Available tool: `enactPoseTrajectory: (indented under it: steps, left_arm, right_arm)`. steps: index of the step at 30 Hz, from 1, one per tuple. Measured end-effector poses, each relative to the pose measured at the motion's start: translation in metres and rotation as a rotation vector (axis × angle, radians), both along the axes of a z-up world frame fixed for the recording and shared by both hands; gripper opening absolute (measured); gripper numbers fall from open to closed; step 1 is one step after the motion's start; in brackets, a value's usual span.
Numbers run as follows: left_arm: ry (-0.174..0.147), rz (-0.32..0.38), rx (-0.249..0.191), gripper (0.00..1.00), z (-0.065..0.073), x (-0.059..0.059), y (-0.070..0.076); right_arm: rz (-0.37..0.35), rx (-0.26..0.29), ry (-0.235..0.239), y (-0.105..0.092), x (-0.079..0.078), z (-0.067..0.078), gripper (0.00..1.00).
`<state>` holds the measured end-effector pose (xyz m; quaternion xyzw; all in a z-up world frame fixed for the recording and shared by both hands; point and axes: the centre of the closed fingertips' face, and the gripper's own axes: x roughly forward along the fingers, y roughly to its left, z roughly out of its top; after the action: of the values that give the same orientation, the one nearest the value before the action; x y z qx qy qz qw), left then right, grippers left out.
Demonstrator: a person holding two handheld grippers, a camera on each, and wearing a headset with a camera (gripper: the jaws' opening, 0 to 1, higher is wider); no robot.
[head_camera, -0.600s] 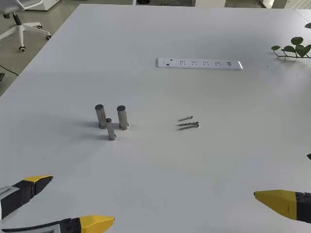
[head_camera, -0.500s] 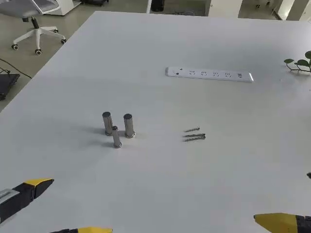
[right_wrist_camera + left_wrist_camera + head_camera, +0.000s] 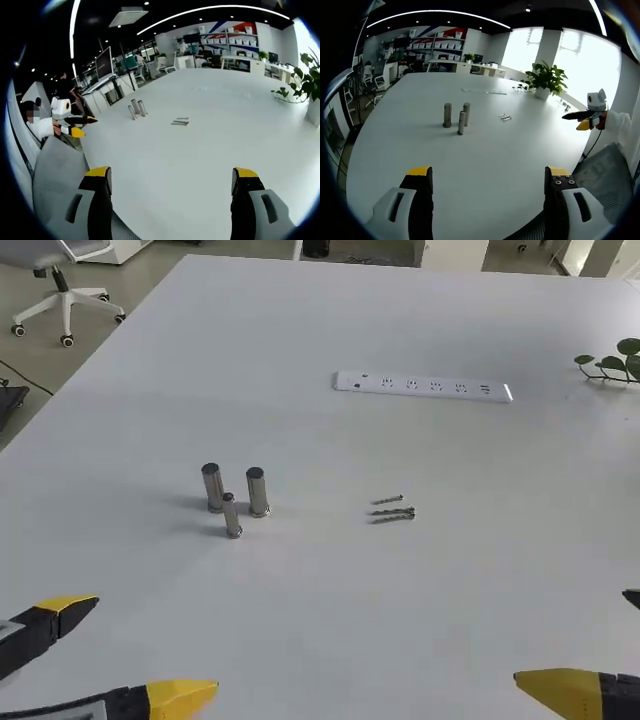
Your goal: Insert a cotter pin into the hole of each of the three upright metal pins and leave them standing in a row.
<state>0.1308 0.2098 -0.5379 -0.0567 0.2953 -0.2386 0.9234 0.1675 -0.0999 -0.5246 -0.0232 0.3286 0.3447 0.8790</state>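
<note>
Left gripper [image 3: 130,650], right gripper [image 3: 171,172] apart (jaws wide)

White table [image 3: 400,620], broad, matte, plain top. White power strip [image 3: 422,386] lies flat on its far half, long side running across the head view, sockets up. Leafy plant [image 3: 612,362] at the table's right edge; the left gripper view shows it standing in a white pot before bright windows [image 3: 580,60]. Office chair [image 3: 55,280] with a white star base on casters stands on the floor off the far left corner. Storage shelves [image 3: 427,42] with boxes line the back wall. Dark monitor [image 3: 104,62] on a side desk.
</note>
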Motion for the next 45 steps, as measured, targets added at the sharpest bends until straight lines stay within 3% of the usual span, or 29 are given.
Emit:
enactPoseTrajectory:
  steps: [10,16,32,35,39,45]
  left_arm:
    - [-0.001,0.009,-0.012,0.92,-0.003,0.005,0.001]
    - [0.002,-0.006,-0.046,0.90,0.000,0.006,-0.003]
    - [0.020,-0.047,-0.034,0.91,-0.002,0.011,-0.003]
    - [0.020,-0.053,-0.024,0.91,-0.003,0.013,-0.002]
    - [0.017,-0.061,-0.031,0.90,-0.003,0.017,-0.002]
    - [0.017,-0.112,-0.003,0.87,-0.005,0.026,-0.006]
  right_arm:
    - [-0.025,-0.009,0.003,-0.005,0.000,0.000,0.98]
    - [-0.044,-0.017,0.007,-0.008,-0.003,-0.001,0.98]
    - [-0.050,-0.022,0.014,-0.005,-0.006,0.000,0.98]
    - [-0.041,-0.044,0.003,-0.005,-0.006,0.001,0.98]
    - [-0.050,-0.041,0.006,-0.006,-0.004,0.001,0.98]
    - [-0.068,-0.038,0.010,-0.009,-0.003,0.001,0.98]
